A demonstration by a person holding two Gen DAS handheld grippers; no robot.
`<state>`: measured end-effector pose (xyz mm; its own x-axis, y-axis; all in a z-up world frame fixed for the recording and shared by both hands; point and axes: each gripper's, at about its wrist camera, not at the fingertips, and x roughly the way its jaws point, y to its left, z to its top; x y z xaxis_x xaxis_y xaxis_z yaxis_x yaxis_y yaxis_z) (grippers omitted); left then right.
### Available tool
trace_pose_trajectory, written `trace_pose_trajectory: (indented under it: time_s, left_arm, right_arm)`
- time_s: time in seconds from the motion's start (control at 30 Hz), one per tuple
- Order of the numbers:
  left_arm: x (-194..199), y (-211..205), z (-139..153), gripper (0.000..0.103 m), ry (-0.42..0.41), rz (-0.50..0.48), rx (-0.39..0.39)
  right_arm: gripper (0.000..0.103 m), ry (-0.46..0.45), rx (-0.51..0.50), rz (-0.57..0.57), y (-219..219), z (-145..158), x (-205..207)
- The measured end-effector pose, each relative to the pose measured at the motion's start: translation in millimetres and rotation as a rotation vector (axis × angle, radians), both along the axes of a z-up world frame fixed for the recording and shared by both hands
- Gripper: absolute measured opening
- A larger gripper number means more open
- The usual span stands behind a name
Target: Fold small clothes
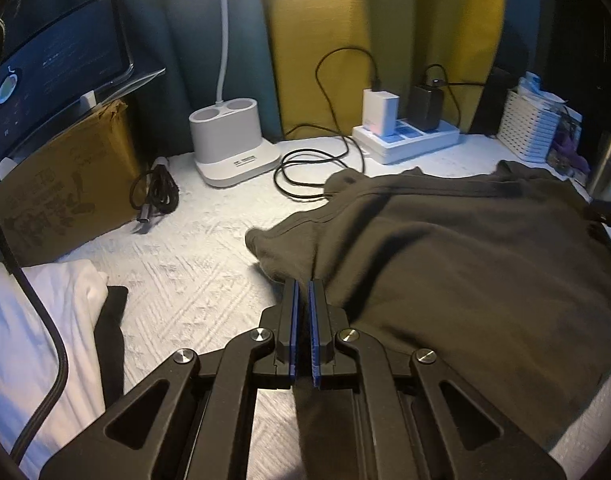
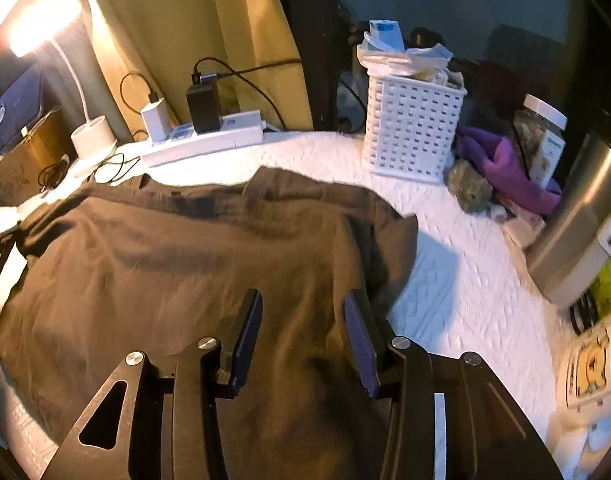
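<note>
while the dark olive garment (image 1: 457, 248) lies spread over the middle of the white textured surface (image 1: 185, 264), the left hand-held gripper (image 1: 302, 286) has its blue pads pressed together on the garment's near left edge, pinching the cloth; the right hand-held gripper (image 2: 303, 300) hangs above the garment with pads spread wide; a white slatted basket (image 2: 409, 128) and a power strip (image 2: 203, 144) stand along the far edge
</note>
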<state>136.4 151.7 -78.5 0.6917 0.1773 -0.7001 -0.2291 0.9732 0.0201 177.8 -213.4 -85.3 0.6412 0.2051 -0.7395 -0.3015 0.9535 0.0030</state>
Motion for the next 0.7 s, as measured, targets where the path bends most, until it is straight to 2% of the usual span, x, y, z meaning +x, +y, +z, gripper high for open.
trace_pose_trajectory:
  time_s: [0.03,0.07,0.17,0.33,0.5,0.6,0.7]
  left_arm:
    - [-2,-1,1,0.004,-0.003,-0.001,-0.001]
    - [-4,-1,3,0.004,-0.009,-0.002,-0.004]
    - [-13,-1,8,0.004,-0.025,0.001,-0.005]
    - [-19,6,6,0.004,-0.021,0.018,-0.008]
    - [-23,8,9,0.004,-0.033,0.021,-0.007]
    - [-25,9,10,0.004,-0.039,0.024,-0.011]
    - [-26,8,8,0.004,-0.031,0.020,-0.010]
  right_arm:
    - [0.076,0.012,0.006,-0.006,-1,-3,6]
    - [0.077,0.030,0.012,-0.018,-1,-7,12]
    - [0.077,0.111,0.081,0.016,6,-16,21]
    - [0.077,0.132,0.068,0.098,33,-19,5]
    - [0.077,0.180,0.158,0.185,46,-14,-15]
    - [0.077,0.122,0.147,0.186,39,2,-29]
    - [0.077,0.017,0.164,0.117,9,29,-31]
